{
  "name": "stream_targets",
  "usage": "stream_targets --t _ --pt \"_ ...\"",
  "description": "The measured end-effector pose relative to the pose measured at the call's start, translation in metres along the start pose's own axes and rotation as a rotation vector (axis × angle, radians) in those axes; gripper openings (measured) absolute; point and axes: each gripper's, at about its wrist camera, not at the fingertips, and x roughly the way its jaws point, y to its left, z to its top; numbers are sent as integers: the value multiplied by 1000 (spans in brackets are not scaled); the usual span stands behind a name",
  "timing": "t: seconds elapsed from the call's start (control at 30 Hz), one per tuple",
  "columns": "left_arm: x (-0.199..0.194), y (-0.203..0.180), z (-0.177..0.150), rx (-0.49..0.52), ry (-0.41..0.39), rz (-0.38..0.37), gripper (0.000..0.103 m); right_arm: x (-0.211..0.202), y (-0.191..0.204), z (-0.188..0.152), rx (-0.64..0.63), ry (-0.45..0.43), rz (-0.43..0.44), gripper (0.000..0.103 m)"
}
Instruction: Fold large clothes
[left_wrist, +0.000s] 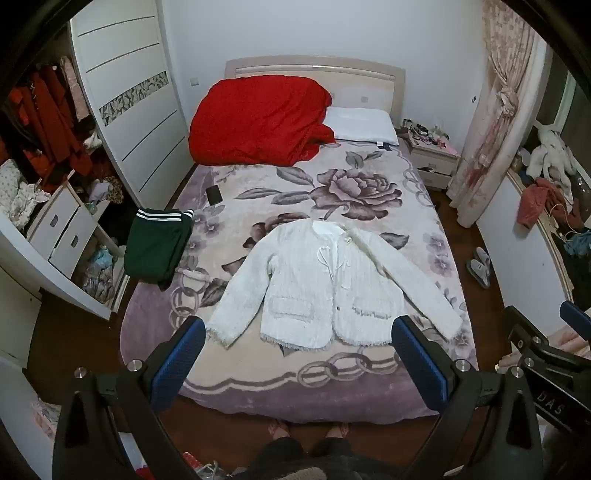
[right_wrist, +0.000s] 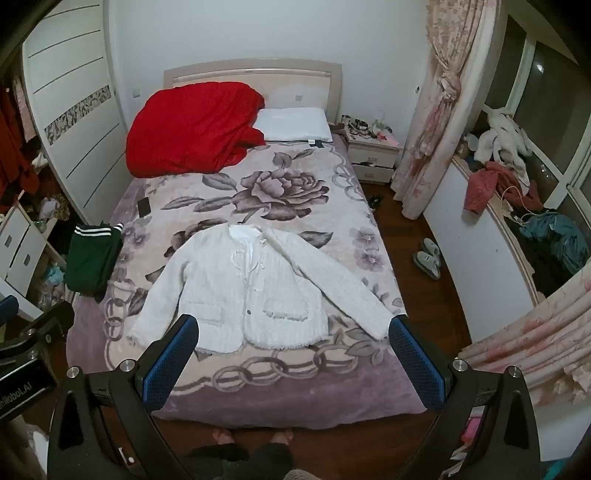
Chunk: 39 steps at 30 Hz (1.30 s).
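Observation:
A white knit jacket (left_wrist: 325, 284) lies flat and face up on the bed (left_wrist: 332, 391), sleeves spread outward, hem toward me; it also shows in the right wrist view (right_wrist: 251, 291). My left gripper (left_wrist: 297, 326) is open and empty, held above the foot of the bed, short of the jacket's hem. My right gripper (right_wrist: 293, 325) is open and empty, held likewise, and shows at the right edge of the left wrist view (left_wrist: 569, 314). A folded dark green garment with white stripes (left_wrist: 157, 245) lies at the bed's left edge.
A red quilt (left_wrist: 258, 118) and white pillow (left_wrist: 360, 123) lie at the headboard. A black phone (left_wrist: 214, 194) lies on the blanket. An open wardrobe (left_wrist: 48, 122) stands left, a nightstand (left_wrist: 434, 158) and slippers (left_wrist: 480, 266) right. The person's feet (left_wrist: 306, 430) are at the bed's foot.

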Motion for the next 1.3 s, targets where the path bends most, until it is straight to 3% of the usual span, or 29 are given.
stream_targets --t 1.3 --pt "-6 6 3 -5 -11 -1 103 -10 6 7 -10 -14 -9 103"
